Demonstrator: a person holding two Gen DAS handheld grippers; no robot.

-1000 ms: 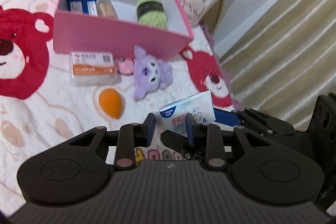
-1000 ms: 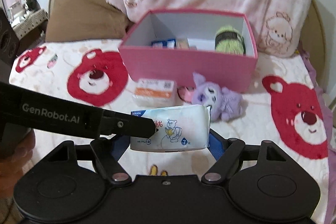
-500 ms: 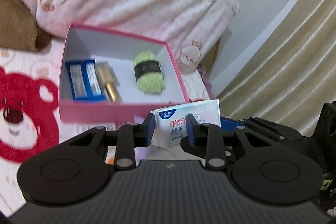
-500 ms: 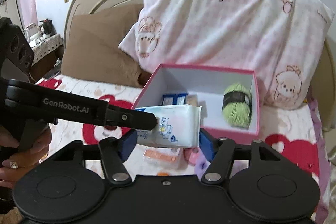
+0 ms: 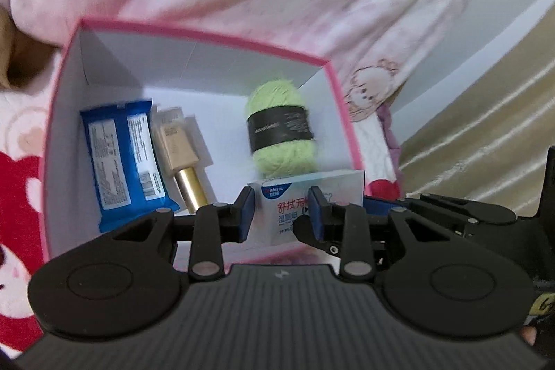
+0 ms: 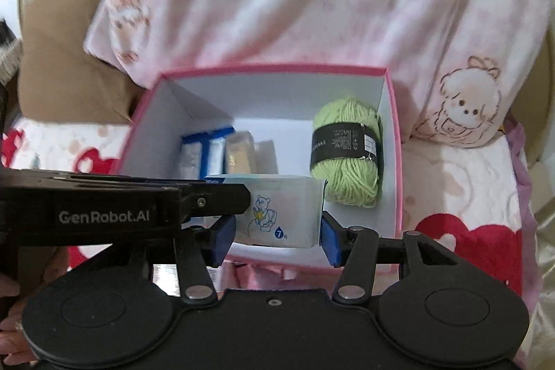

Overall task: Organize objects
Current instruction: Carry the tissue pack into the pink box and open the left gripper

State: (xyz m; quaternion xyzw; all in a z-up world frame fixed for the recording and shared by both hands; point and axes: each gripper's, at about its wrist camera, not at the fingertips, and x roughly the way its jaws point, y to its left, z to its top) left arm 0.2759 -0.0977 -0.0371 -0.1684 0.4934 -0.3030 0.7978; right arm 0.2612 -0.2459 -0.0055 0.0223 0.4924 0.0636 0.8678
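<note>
While the wipes pack (image 6: 277,210) hung over the box (image 5: 62,113) near the yarn (image 5: 281,130), left tongs (image 5: 281,214) pinched one end; right tongs (image 6: 277,236), just narrowing, bracketed it, contact unclear. Advice: lower into the gap beside the yarn, release both together.

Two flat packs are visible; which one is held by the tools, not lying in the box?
The white wet-wipe pack, held above the pink box; the blue pack lies on its floor.

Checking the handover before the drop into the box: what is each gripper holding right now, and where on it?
The left gripper pinches the wet wipes pack at one end. The right gripper brackets the pack's two short ends, jaws just closing; contact unclear.
</note>
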